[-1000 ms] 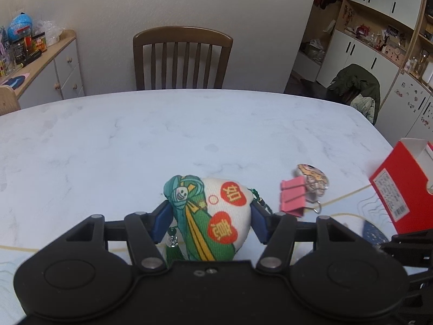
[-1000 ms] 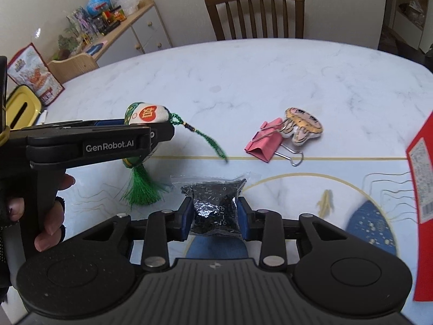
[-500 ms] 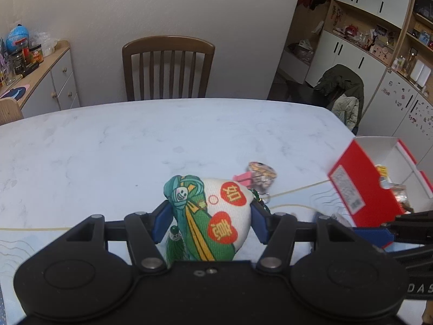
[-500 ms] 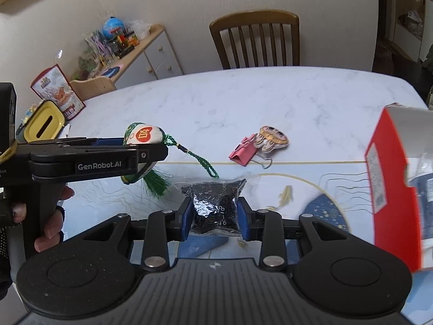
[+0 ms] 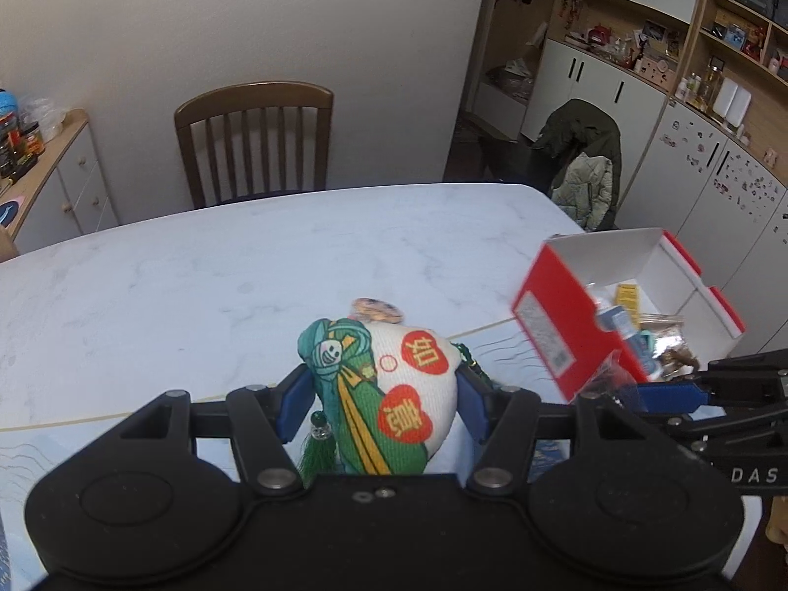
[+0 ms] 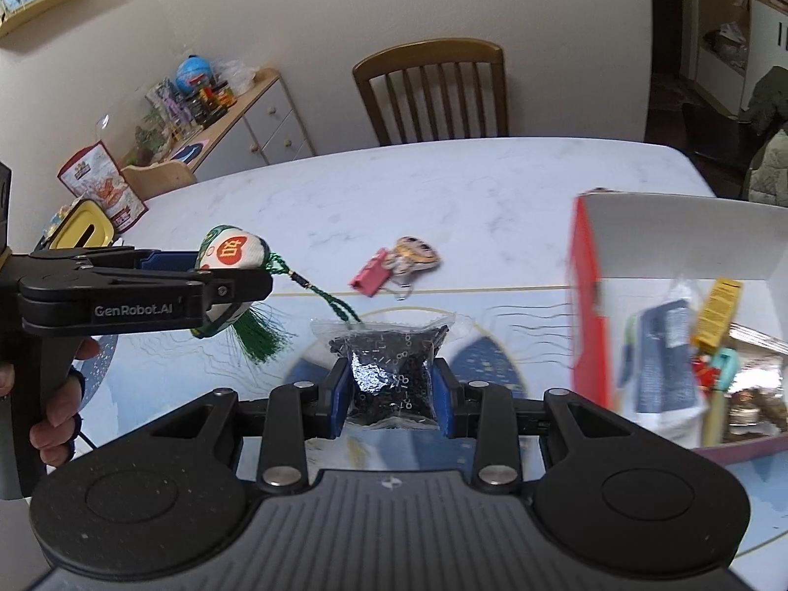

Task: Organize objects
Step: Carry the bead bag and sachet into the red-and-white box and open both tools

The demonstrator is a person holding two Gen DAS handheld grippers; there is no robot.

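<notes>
Both of your grippers have been swinging toward the red-and-white cardboard box (image 5: pixel 566 325), which now fills far more of each view than a second ago. Your left gripper (image 5: pixel 384 394) is hovering level above the marble-patterned bench (image 5: pixel 197 285), its blue-padded fingers (image 5: pixel 295 401) closing on a stuffed embroidered sachet (image 5: pixel 394 394) with red hearts bearing yellow Chinese characters and a green tassel (image 6: pixel 258 340). Your left hand (image 6: pixel 54 423) is wrapping the handle marked "GenRobot.AI". Your right gripper (image 6: pixel 391 396) is pinching a clear plastic bag of small black beads (image 6: pixel 391 369) just beside the open box. A pink binder clip (image 6: pixel 372 278) and cartoon charm (image 6: pixel 413 256) are lying on the bench beyond.
</notes>
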